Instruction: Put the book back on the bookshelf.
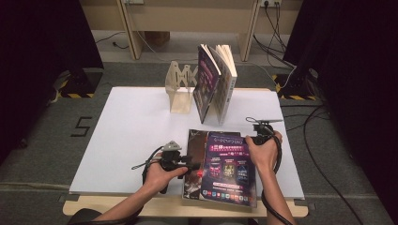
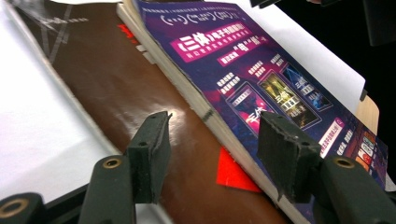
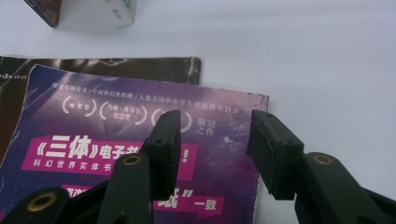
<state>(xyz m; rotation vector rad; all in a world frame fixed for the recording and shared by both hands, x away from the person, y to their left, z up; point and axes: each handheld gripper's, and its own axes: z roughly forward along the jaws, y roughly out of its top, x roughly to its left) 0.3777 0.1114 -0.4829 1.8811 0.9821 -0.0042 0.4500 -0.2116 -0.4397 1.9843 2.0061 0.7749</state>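
A purple paperback [image 1: 227, 166] lies flat on top of a larger dark brown book [image 1: 193, 159] at the front of the white board [image 1: 136, 131]. My left gripper [image 1: 195, 166] is open at the stack's left side. In the left gripper view one jaw is over the brown cover [image 2: 116, 84] and the other over the purple cover [image 2: 261, 79], with the purple book's page edge between them, untouched. My right gripper [image 1: 251, 139] is open at the purple book's far right corner. In the right gripper view one jaw hangs over the purple cover [image 3: 93, 140] and the other over bare board.
Two books [image 1: 216, 84] stand upright and lean together at the back of the board, beside a wooden book stand [image 1: 180, 86]. Their bottom corner [image 3: 88, 11] shows at the top of the right gripper view. Cables run over the floor to the right.
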